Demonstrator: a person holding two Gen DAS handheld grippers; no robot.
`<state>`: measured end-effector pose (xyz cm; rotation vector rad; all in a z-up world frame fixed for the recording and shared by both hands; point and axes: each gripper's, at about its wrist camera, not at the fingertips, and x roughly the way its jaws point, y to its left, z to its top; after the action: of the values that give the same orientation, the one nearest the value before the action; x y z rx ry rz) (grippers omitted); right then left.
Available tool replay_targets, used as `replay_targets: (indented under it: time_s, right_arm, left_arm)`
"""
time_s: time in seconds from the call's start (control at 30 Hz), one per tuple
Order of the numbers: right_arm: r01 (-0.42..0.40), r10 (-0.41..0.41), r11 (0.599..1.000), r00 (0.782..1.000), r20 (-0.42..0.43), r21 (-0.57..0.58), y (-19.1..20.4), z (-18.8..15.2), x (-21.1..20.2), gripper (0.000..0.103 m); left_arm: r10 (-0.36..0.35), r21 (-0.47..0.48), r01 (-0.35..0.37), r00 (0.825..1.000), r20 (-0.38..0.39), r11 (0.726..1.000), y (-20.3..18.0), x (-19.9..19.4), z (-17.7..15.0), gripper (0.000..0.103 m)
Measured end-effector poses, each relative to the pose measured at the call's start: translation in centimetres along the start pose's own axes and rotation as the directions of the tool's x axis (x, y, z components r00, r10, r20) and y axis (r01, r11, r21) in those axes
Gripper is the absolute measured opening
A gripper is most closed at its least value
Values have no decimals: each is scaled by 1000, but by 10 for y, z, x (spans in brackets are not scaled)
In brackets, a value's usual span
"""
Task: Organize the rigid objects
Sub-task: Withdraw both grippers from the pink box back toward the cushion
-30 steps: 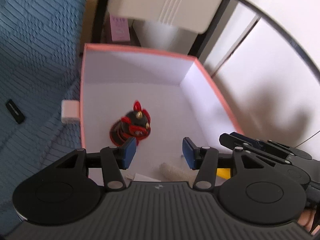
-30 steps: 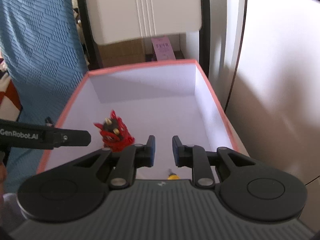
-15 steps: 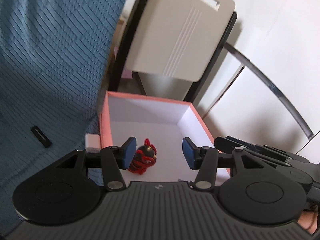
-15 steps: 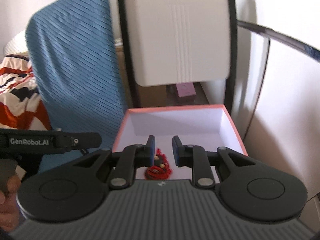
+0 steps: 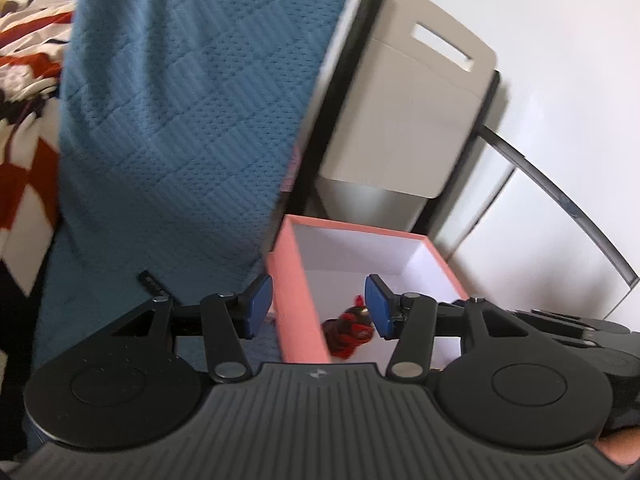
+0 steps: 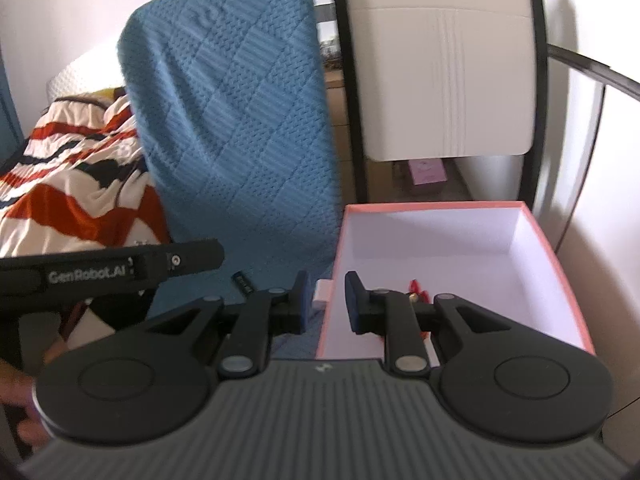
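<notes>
A pink box (image 5: 298, 304) with a white inside stands by a blue quilted chair; it also shows in the right wrist view (image 6: 560, 264). A red and black figurine (image 5: 350, 330) sits inside it, mostly hidden behind my right finger in the right wrist view (image 6: 416, 286). My left gripper (image 5: 319, 306) is open and empty, above the box's left wall. My right gripper (image 6: 325, 302) is open with a narrow gap and empty, over the box's left edge.
The blue quilted chair back (image 6: 240, 120) rises left of the box. A white chair back (image 6: 448, 80) stands behind it. A striped blanket (image 6: 68, 184) lies far left. A small white block (image 6: 323, 292) sits against the box's outer left wall. The white table edge (image 5: 560, 240) is on the right.
Both grippers have pulled back and up from the box, drifting left. The figurine stays in the box. The right gripper's jaws have opened slightly.
</notes>
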<state>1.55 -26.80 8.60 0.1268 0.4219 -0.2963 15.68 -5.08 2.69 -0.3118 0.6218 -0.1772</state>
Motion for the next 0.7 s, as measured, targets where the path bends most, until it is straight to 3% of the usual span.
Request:
replay_targets:
  time_s: [0.7]
  right_arm:
    - [-51, 41, 996, 990, -132, -72, 59, -70, 35, 23]
  left_arm:
    - [77, -52, -80, 995, -62, 995, 81, 6, -56, 57]
